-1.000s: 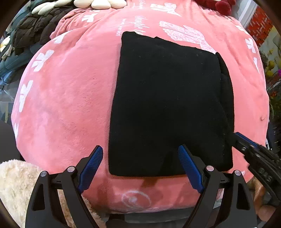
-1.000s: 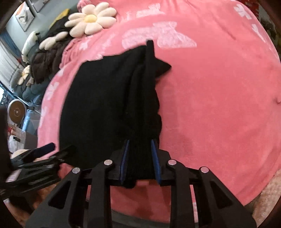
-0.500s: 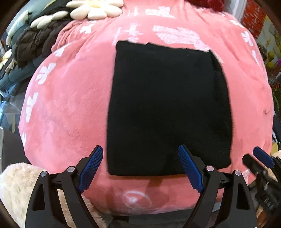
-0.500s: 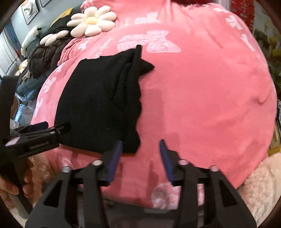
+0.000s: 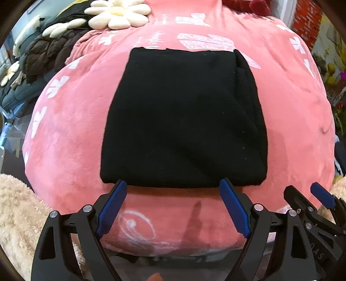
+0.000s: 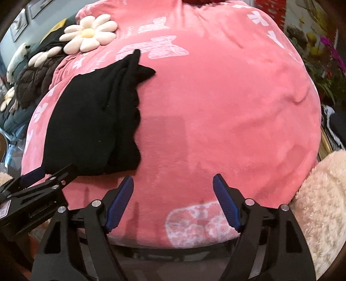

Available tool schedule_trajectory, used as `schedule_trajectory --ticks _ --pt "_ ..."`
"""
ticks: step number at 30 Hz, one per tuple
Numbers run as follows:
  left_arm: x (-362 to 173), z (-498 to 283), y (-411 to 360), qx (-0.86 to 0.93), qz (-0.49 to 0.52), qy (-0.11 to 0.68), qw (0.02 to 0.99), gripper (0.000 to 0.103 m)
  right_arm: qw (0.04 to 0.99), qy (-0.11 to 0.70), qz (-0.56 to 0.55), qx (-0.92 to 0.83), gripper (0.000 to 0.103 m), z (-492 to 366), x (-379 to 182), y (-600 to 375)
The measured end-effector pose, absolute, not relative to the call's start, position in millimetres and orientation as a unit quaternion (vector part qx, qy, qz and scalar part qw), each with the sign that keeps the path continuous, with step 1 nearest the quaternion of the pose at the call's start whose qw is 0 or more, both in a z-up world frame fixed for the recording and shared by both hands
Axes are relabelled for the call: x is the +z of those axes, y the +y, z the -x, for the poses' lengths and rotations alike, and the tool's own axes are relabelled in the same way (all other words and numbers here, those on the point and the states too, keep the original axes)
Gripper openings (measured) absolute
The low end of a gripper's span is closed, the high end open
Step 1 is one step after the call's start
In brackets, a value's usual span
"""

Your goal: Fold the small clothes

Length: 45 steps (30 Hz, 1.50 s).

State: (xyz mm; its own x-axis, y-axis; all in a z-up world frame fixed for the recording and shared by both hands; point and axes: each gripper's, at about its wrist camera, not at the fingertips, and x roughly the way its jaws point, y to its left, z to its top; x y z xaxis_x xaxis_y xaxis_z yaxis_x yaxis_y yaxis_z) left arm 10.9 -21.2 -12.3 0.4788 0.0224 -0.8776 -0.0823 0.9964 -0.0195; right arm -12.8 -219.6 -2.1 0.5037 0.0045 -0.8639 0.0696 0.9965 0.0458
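Observation:
A folded black garment [image 5: 183, 116] lies flat as a neat rectangle on the pink blanket [image 5: 71, 138]. My left gripper [image 5: 173, 183] is open, its blue fingertips just at the garment's near edge, nothing between them. In the right wrist view the black garment [image 6: 93, 116] lies to the left, its layered right edge uneven. My right gripper [image 6: 173, 179] is to the right of the garment over bare blanket [image 6: 227, 103], its jaws opening and empty. The right gripper [image 5: 317, 196] also shows at the lower right of the left wrist view, and the left gripper [image 6: 41, 175] at the lower left of the right wrist view.
A daisy-shaped cushion [image 5: 116, 15] and dark quilted clothing [image 5: 49, 49] lie at the blanket's far left. Cream fluffy fabric [image 5: 15, 205] sits at the near left, and more fluffy fabric [image 6: 324, 201] at the near right. Flowers [image 6: 328, 51] stand beyond the right edge.
My right gripper let go of the garment's right edge, opened, and drew back to the right. The garment now lies flat. My left gripper pulled back toward the near edge.

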Motion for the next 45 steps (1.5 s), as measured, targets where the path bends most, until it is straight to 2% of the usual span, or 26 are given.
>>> schedule_trajectory --ticks 5,12,15,20,24,45 --pt "-12.4 -8.9 -21.9 0.042 0.041 0.497 0.866 0.083 0.863 0.505 -0.027 -0.013 0.073 12.6 -9.3 -215.3" --pt "-12.1 -3.1 -46.3 0.025 -0.004 0.488 0.873 0.082 0.865 0.5 0.031 0.02 0.073 18.2 -11.4 -188.1" --pt "-11.7 -0.3 -54.8 0.016 -0.02 0.484 0.875 0.076 0.866 0.498 0.04 0.018 0.073 20.7 -11.0 -185.5" --pt "-14.8 -0.6 -50.0 0.027 -0.004 0.493 0.869 0.076 0.867 0.496 0.046 0.017 0.073 21.6 -9.8 -186.4" --pt "-16.0 -1.6 -44.1 0.037 0.01 0.498 0.866 0.076 0.869 0.492 0.047 0.012 0.08 22.8 -8.4 -188.5" --pt "-17.0 2.3 -20.3 0.063 0.058 0.493 0.866 0.078 0.866 0.498 0.032 -0.003 0.08 18.4 -10.6 -200.9"
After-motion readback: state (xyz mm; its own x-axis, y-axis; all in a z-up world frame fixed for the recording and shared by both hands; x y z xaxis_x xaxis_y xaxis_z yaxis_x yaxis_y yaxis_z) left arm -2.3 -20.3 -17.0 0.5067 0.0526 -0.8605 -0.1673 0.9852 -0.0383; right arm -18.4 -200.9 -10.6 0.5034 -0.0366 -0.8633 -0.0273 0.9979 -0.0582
